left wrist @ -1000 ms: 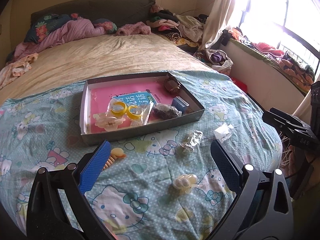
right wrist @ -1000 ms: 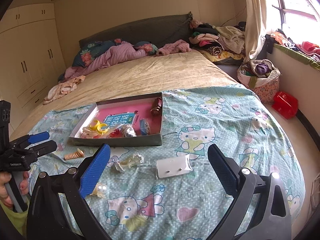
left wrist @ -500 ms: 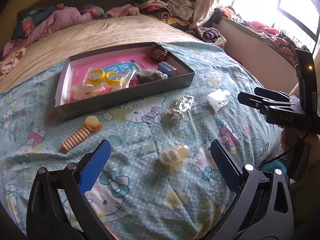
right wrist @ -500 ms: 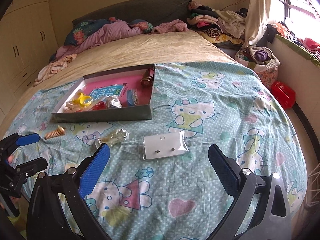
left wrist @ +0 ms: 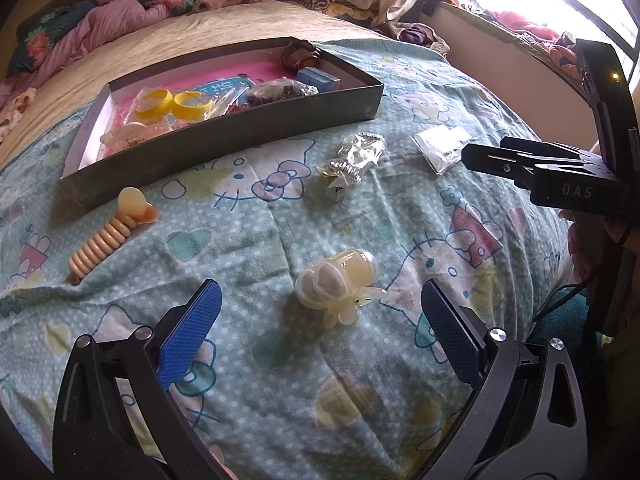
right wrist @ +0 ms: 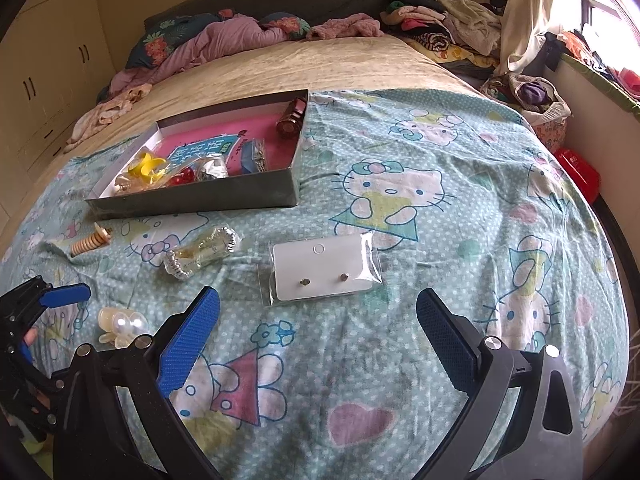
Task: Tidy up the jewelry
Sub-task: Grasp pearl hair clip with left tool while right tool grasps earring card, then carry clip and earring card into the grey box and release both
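A dark shallow box (left wrist: pixel 224 136) on the bed holds yellow rings (left wrist: pixel 172 102) and other jewelry; it also shows in the right wrist view (right wrist: pixel 192 200). My left gripper (left wrist: pixel 320 332) is open, low over a cream pearl hair clip (left wrist: pixel 338 282). My right gripper (right wrist: pixel 318 332) is open, just short of a bagged earring card (right wrist: pixel 322 272). A bagged silver bracelet (left wrist: pixel 354 160) and a tan beaded clip (left wrist: pixel 108 236) lie on the sheet in front of the box. The right gripper also shows in the left wrist view (left wrist: pixel 520 160).
The Hello Kitty sheet (right wrist: pixel 440 208) covers the near end of the bed. Pillows and a purple blanket (right wrist: pixel 224 40) lie at the head. Clothes (right wrist: pixel 440 16) pile by the window. A red bin (right wrist: pixel 580 172) sits on the floor at right.
Both grippers have moved forward and down toward the sheet. The left now hangs over the pearl clip, the right nearer the earring card. Both stayed open.
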`<state>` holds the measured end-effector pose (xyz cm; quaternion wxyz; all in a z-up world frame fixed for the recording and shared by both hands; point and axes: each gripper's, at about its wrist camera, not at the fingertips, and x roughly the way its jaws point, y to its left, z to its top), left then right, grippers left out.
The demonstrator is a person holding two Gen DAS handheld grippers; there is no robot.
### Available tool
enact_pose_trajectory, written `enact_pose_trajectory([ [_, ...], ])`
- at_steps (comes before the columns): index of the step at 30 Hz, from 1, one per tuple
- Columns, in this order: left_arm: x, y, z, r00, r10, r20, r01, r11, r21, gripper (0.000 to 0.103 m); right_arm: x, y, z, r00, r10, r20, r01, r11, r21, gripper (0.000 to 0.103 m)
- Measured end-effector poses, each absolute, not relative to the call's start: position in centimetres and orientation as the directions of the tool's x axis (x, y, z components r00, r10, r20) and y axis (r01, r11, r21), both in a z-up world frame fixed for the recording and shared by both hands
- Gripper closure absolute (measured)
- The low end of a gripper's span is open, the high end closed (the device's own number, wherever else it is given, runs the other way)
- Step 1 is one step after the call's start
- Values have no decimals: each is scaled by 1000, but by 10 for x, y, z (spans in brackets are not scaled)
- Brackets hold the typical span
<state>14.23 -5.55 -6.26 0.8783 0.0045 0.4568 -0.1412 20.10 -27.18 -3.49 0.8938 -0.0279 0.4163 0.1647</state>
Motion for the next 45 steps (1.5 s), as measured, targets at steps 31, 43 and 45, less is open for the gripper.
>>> enact_pose_trajectory([
  [31,146,-66,-61,567,-277,-776,306,945,-114,67,253,-260,-73,546,247,-801,-339,939,59,32],
  [43,144,-56,-36,615,-282,-736,292,949,-119,67,211,-262,-25,620,358,-699,-379,916,133,35],
  [45,144,-51,-31,627,-278,-728,283,952,-120,67,206,-260,-15,630,366,-684,-388,912,131,35],
])
